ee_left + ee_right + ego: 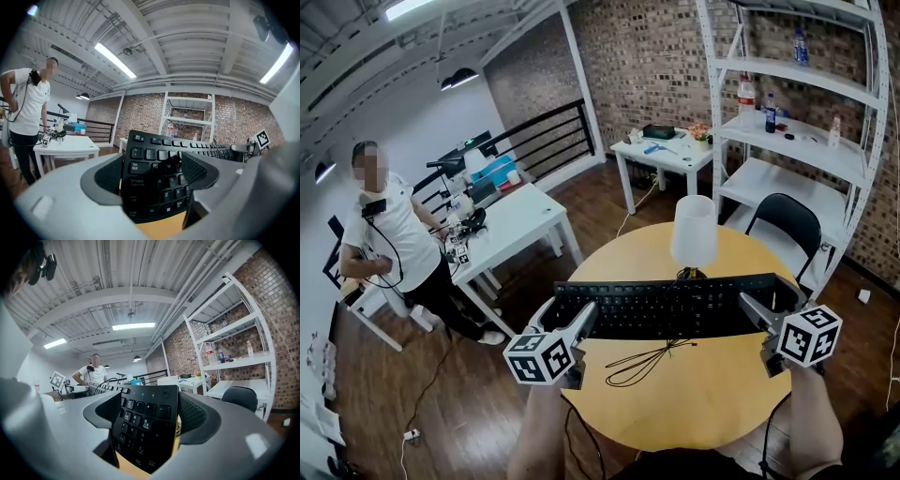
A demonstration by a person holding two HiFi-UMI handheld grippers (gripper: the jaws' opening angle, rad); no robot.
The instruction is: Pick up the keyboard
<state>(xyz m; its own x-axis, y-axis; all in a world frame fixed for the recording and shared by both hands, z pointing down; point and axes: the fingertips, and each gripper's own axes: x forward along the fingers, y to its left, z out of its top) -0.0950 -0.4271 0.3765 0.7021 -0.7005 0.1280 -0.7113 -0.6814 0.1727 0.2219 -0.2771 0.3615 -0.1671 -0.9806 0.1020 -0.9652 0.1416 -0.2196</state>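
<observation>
The black keyboard (pixel 666 307) lies across the middle of the head view, its length running left to right over the round yellow counter (pixel 703 412). Its key face is tipped towards the camera. In both gripper views the counter's yellow top shows below the keyboard's lower edge. I cannot tell whether that edge touches the counter.

The left claw (pixel 570 315) comes in from the lower left and has the keyboard's left end between its jaws. They stand wide, one outside the end and the other against the keys, clamped on it. The right claw (pixel 769 300) comes in from the lower right and holds the number-pad end the same way, jaws wide and closed on it.

A thin black cable (pixel 647 361) loops on the counter just below the keyboard's middle. A white lamp (pixel 694 230) stands just above the keyboard in the frame, near the counter's far edge.

A black chair (pixel 783 220) is at the right, and behind it a white shelf (pixel 797 131) with bottles (pixel 769 111) stands against the brick wall. At the left a person (pixel 389 234) in a white shirt stands beside a white counter (pixel 520 220).
</observation>
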